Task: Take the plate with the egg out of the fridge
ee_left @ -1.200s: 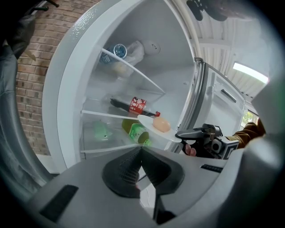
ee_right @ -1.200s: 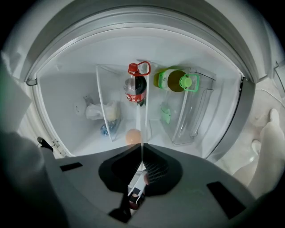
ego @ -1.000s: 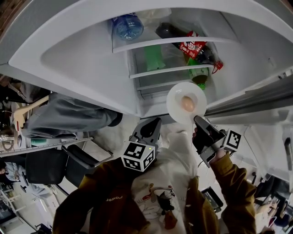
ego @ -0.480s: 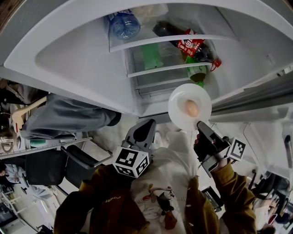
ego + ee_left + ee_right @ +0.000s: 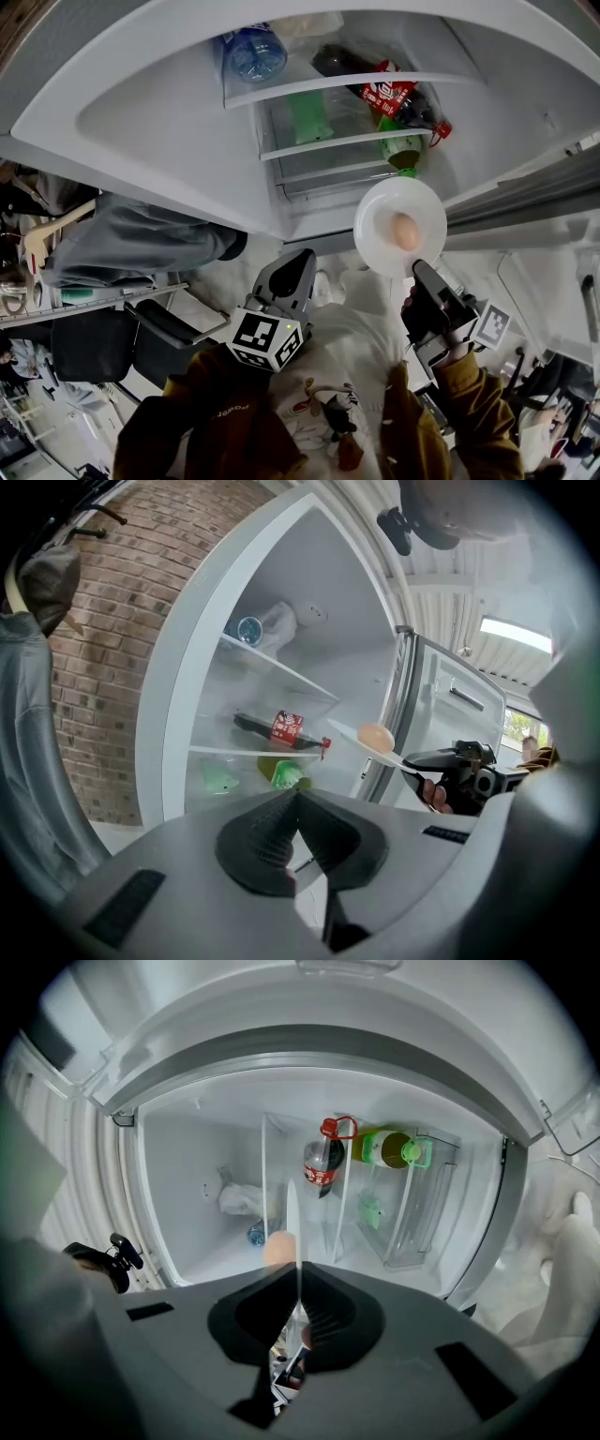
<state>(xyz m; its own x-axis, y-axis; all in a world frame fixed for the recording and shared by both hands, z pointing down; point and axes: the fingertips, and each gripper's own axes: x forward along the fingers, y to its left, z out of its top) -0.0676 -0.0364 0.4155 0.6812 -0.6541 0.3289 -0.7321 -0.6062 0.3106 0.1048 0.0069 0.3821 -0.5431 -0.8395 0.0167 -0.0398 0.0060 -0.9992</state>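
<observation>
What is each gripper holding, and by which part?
Right gripper pinches the plate by its near rim, egg on top; left gripper is shut, holding nothing.

Ahead of the left gripper (image 5: 302, 261) and the right gripper (image 5: 422, 272), the upper white-edged fridge shelf (image 5: 281, 92) carries a clear blue-capped water bottle (image 5: 255, 54) and a crumpled clear plastic bag (image 5: 309, 26). The lower white-edged shelf (image 5: 309, 148) carries a dark red-labelled cola bottle (image 5: 389, 94) lying flat, cap towards the right gripper's side.
</observation>
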